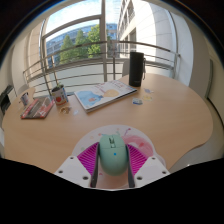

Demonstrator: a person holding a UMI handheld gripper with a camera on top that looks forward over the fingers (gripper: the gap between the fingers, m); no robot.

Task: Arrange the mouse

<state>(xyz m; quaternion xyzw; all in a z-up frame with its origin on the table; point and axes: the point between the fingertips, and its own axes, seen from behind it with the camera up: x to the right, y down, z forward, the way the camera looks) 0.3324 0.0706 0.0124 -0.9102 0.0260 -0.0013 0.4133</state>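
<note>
Bright daylight through windows (85, 35); mild glare, strong fisheye bending at edges.

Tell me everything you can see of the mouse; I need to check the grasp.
The mouse is a pale mint-green computer mouse with a smooth, matte, plastic-looking shell and a lengthwise seam with a scroll wheel near its front. It points away from the camera, toward the wooden table. It sits between the gripper fingers, whose pink pads lie against its two sides. Whether it rests on the white mat beneath or is lifted cannot be told.
</note>
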